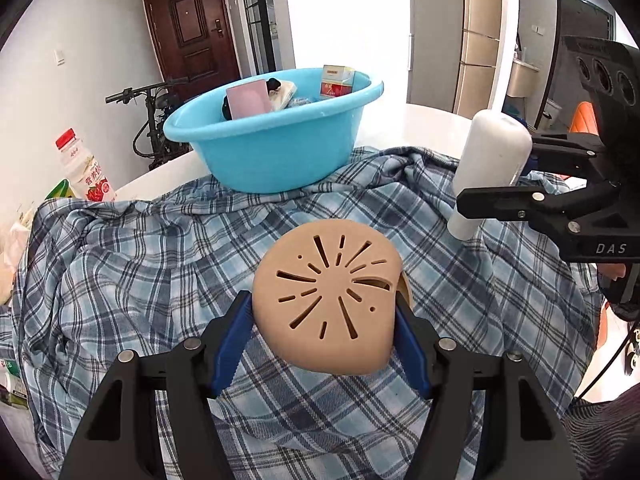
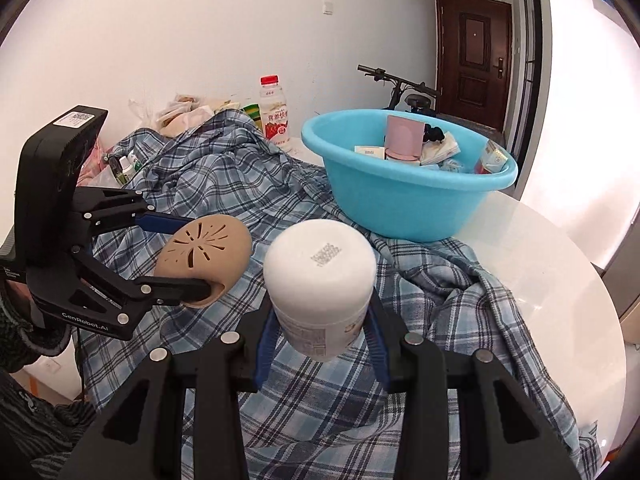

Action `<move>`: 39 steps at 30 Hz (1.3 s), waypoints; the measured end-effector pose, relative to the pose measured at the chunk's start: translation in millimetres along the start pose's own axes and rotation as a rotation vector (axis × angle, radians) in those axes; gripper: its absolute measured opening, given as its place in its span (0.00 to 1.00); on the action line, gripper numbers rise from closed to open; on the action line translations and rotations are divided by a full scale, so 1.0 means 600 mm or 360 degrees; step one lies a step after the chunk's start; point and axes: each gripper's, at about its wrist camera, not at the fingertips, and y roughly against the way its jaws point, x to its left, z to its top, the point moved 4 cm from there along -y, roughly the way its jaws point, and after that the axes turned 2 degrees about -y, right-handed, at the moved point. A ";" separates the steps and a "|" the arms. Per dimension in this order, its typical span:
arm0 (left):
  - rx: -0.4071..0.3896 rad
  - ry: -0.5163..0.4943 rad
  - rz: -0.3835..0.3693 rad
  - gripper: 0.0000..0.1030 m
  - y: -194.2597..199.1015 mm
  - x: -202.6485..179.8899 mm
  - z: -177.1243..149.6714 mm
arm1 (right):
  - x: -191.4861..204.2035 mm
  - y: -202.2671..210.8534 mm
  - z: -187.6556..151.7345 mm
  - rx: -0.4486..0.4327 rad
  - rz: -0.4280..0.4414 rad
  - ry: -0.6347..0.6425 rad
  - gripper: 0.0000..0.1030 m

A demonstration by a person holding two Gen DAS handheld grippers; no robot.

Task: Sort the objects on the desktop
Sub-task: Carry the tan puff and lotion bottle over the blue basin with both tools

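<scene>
Tan case [image 1: 326,300] w/ dark slit cutouts. White bottle [image 2: 320,280], grey printed code on base. Shirt [image 1: 160,260]: blue/white/navy plaid. Basin [image 1: 276,140] sky blue. Grippers black w/ blue pads [image 1: 228,344]. Table [image 2: 540,260] white.

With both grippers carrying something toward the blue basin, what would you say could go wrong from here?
The white bottle is clamped near one end by the right gripper, most of it sticking out, so it may pivot or slip. The blue basin sits partly on the rumpled plaid shirt and is already crowded, so a drop might tip it. The left gripper holds the tan slotted case close by; the two could collide.
</scene>
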 end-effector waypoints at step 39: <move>-0.0251 0.0084 0.0104 0.67 -0.028 0.061 0.230 | -0.094 -0.044 0.186 -0.0171 -0.0151 -0.0168 0.37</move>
